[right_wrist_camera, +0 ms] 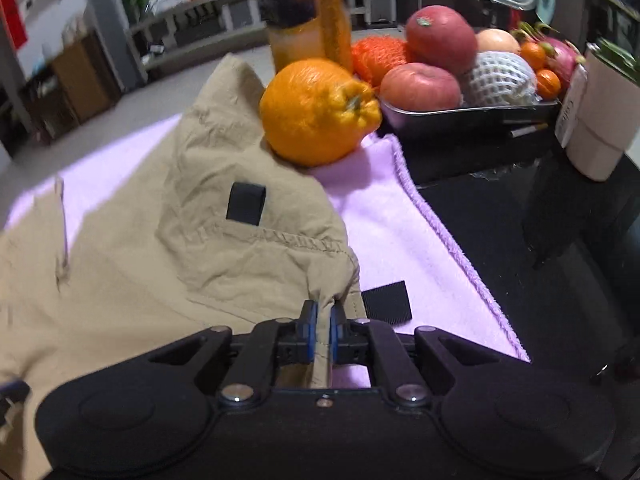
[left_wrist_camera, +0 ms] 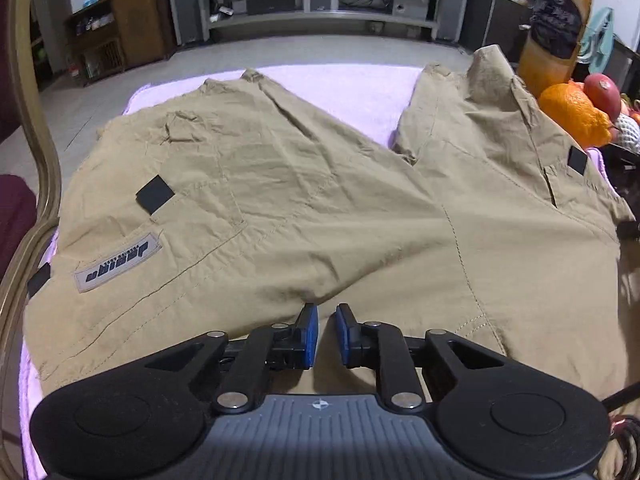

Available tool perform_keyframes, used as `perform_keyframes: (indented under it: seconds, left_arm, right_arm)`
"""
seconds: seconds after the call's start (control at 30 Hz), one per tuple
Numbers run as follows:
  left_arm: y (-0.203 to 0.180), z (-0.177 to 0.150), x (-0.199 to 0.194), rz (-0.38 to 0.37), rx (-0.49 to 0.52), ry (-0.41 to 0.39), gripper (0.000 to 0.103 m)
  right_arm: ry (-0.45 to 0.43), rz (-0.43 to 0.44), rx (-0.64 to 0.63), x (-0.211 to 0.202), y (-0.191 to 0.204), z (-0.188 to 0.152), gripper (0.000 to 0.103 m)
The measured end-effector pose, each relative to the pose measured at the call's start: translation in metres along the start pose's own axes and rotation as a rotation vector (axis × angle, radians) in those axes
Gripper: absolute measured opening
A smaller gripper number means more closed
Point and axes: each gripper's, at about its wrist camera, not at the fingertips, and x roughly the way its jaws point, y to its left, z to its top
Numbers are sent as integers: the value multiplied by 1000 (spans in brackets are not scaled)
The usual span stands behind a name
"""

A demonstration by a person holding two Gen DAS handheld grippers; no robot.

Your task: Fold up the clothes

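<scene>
One pair of khaki shorts [left_wrist_camera: 320, 208], two grippers [left_wrist_camera: 327, 322].

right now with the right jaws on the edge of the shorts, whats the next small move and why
Probably close the left gripper on the khaki shorts before lifting. Its jaws stand slightly apart with no fold between them, while the right gripper already pinches the edge. An orange touches the far leg, so lift gently.

Khaki shorts [left_wrist_camera: 320, 200], lilac towel [right_wrist_camera: 384, 216], orange citrus [right_wrist_camera: 316, 112].
</scene>
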Motion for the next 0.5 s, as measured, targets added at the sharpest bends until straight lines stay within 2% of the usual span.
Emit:
perform_keyframes:
  seconds: [0.07,0.13,0.17,0.2,0.23,0.3,0.33,0.37,0.43,0.47,0.5]
  left_arm:
    - [3,-2,-14,13,-1,-22,18]
    - [5,-4,-29,27,-2,-46,18]
    - [5,-5,-40,18,2,-70,18]
    - [5,-7,-53,-1,8,-98,18]
    - [4,-8,-65,-21,14,-126,18]
    - [0,-11,-84,-80,10,-176,18]
    - [-2,-13,-88,-119,-4,-187,18]
    - [-4,-14,-88,-161,-31,-180,18]
    - [-6,-19,-82,-223,-93,-146,18]
    - [-6,-22,-74,-232,-117,-118,17]
    - [-6,-24,-65,-239,-140,-90,17]
  right_arm:
    - [-5,-19,-6,-3,1,0,20]
    - [-52,15,59,-25,-5,1,26]
    - [-78,41,95,-37,-8,1,34]
    - [-108,87,131,-51,-13,0,38]
    - [-127,169,166,-63,-16,-3,44]
    - [-140,366,231,-81,-18,-12,44]
    - [-110,483,276,-83,-17,-16,44]
    - [-47,615,333,-78,-14,-21,44]
    - [104,806,418,-58,4,-33,43]
    - [171,844,436,-48,15,-39,43]
    - [227,844,438,-38,26,-46,43]
